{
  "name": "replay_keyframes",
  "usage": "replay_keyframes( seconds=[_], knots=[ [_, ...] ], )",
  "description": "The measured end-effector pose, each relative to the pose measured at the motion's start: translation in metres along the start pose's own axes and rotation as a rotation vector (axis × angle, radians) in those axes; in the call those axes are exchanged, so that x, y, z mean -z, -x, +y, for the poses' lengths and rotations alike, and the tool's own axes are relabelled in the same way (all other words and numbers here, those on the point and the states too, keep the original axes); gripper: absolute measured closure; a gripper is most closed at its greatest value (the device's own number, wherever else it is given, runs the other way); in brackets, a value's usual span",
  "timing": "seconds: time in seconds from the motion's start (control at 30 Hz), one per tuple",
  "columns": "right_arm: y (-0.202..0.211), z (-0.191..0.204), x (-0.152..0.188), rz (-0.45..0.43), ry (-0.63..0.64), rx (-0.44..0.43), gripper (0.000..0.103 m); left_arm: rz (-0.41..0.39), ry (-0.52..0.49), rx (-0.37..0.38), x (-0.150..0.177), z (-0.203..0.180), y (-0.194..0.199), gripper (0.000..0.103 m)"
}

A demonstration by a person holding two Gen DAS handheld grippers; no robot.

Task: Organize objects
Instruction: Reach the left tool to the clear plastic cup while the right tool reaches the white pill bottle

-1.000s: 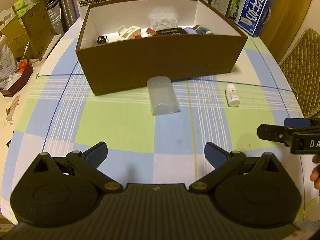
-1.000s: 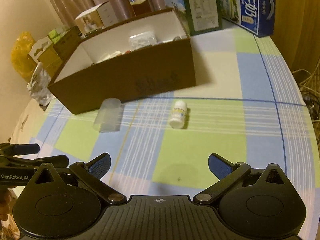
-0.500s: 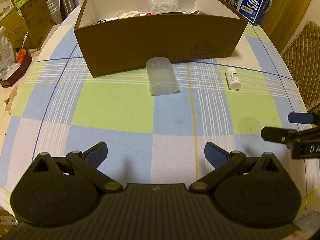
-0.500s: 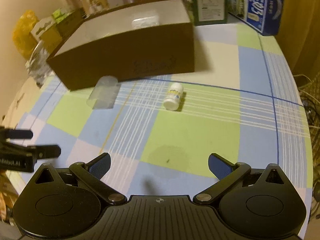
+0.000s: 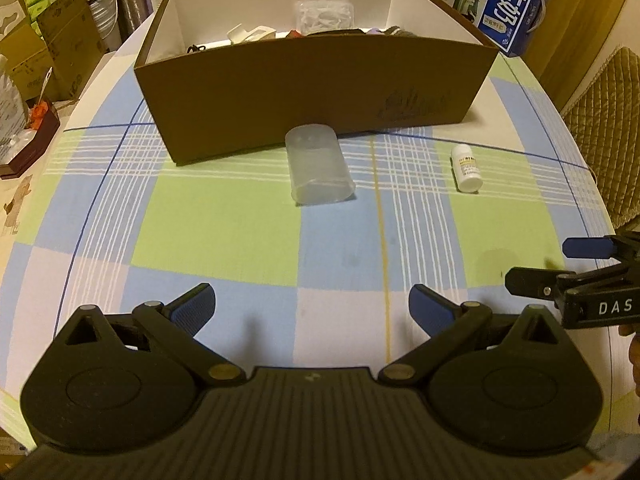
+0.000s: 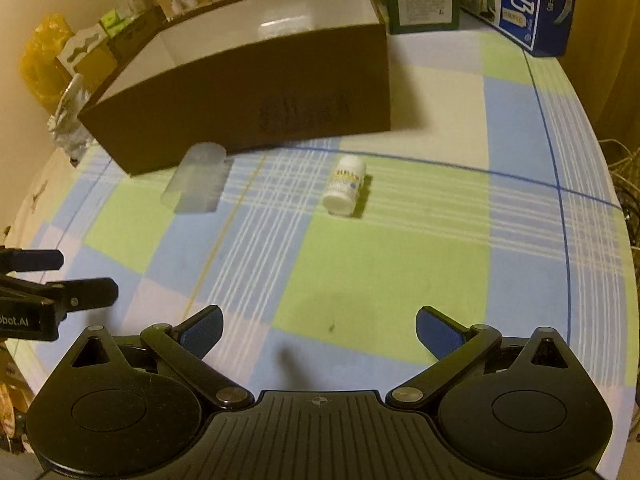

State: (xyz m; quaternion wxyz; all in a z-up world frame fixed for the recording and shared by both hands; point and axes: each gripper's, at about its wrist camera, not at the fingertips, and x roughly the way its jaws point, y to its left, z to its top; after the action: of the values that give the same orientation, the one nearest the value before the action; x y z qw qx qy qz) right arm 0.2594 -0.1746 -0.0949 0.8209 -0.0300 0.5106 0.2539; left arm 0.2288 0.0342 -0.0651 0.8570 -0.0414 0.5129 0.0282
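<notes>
Both grippers, left (image 5: 311,307) and right (image 6: 319,327), are held wide and empty, drawn back over the bench (image 5: 224,216); beyond them the cup (image 5: 320,170) and bottle (image 6: 345,186) remain lying outside the box (image 5: 312,92), still unsorted.

A home: checked tablecloth (image 5: 224,216), milk carton (image 5: 516,4), stacked household boxes (image 5: 60,40).

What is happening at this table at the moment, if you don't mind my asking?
A person is tidying small things into a brown box with two handheld grippers. The left gripper and the right gripper are both open and empty, held over the checked tablecloth. A clear plastic container and a small white bottle lie on their sides in front of the box, not yet picked up.
</notes>
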Motion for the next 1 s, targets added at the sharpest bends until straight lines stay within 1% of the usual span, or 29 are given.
replay_keyframes(
  seconds=[0.07, 0.13, 0.2, 0.33, 0.5, 0.57, 0.7, 1.0],
  knots=[
    [-0.001, 0.0, -0.004, -0.014, 0.001, -0.004, 0.004, -0.007, -0.002, 0.001, -0.004, 0.0, -0.002, 0.001],
    [-0.003, -0.001, -0.008, -0.029, -0.001, -0.001, 0.008, -0.016, -0.005, 0.003, -0.007, -0.001, -0.003, 0.001],
    [-0.006, -0.001, -0.011, -0.037, -0.004, -0.005, 0.016, -0.019, -0.005, 0.004, -0.01, 0.0, -0.006, 0.001],
    [-0.014, -0.003, -0.019, -0.07, -0.006, 0.006, 0.024, -0.022, -0.007, -0.004, -0.018, 0.001, -0.014, 0.002],
    [-0.025, -0.008, -0.034, -0.116, -0.032, 0.019, 0.046, -0.028, 0.003, -0.01, -0.031, 0.005, -0.027, 0.005],
    [-0.03, -0.009, -0.042, -0.133, -0.034, 0.022, 0.049, -0.035, 0.012, -0.007, -0.036, 0.008, -0.031, 0.006],
    [-0.042, -0.012, -0.052, -0.132, -0.043, 0.032, 0.056, -0.043, 0.017, -0.012, -0.045, 0.01, -0.04, 0.008],
    [-0.065, -0.018, -0.063, -0.103, -0.066, 0.056, 0.064, -0.057, 0.006, -0.006, -0.062, 0.009, -0.058, 0.009]
  ],
)
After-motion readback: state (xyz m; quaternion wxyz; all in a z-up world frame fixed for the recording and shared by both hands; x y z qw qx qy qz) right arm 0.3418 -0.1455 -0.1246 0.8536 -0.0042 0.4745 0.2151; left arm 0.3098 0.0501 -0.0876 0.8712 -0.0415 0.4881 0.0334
